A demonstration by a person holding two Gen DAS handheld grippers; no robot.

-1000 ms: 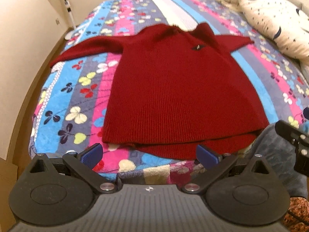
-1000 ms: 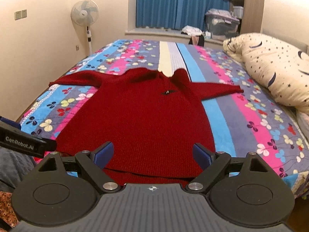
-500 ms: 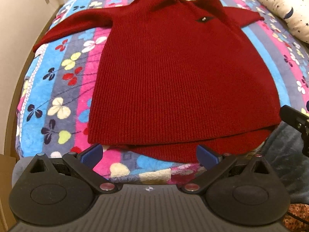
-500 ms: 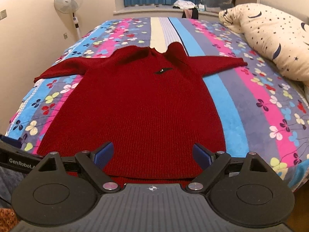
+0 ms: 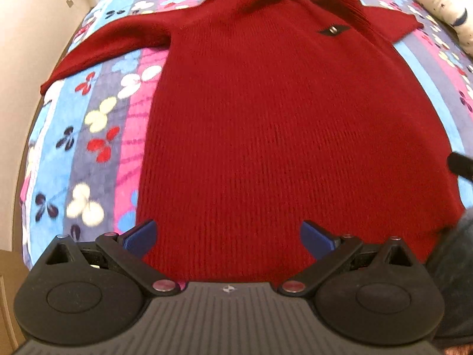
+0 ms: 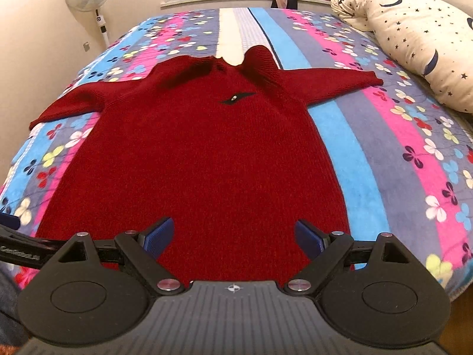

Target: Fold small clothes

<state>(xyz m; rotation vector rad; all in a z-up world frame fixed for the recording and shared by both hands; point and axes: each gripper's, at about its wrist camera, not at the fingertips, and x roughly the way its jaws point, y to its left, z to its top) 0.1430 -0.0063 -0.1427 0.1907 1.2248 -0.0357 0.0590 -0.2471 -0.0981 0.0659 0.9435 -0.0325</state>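
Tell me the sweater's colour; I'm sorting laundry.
Dark red knit sweater, with a small black patch on the chest; the right wrist view shows it best.

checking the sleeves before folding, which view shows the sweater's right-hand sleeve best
The right wrist view: the sweater lies spread out, and its sleeve shows whole to the cuff. The left wrist view squeezes that sleeve into the top corner.

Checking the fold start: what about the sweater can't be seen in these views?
- Red sweater hem: both views, hidden behind the open left claw and open right claw.
- Black chest tag: too small to read.
- Right sleeve cuff: left view, motion-blurred.
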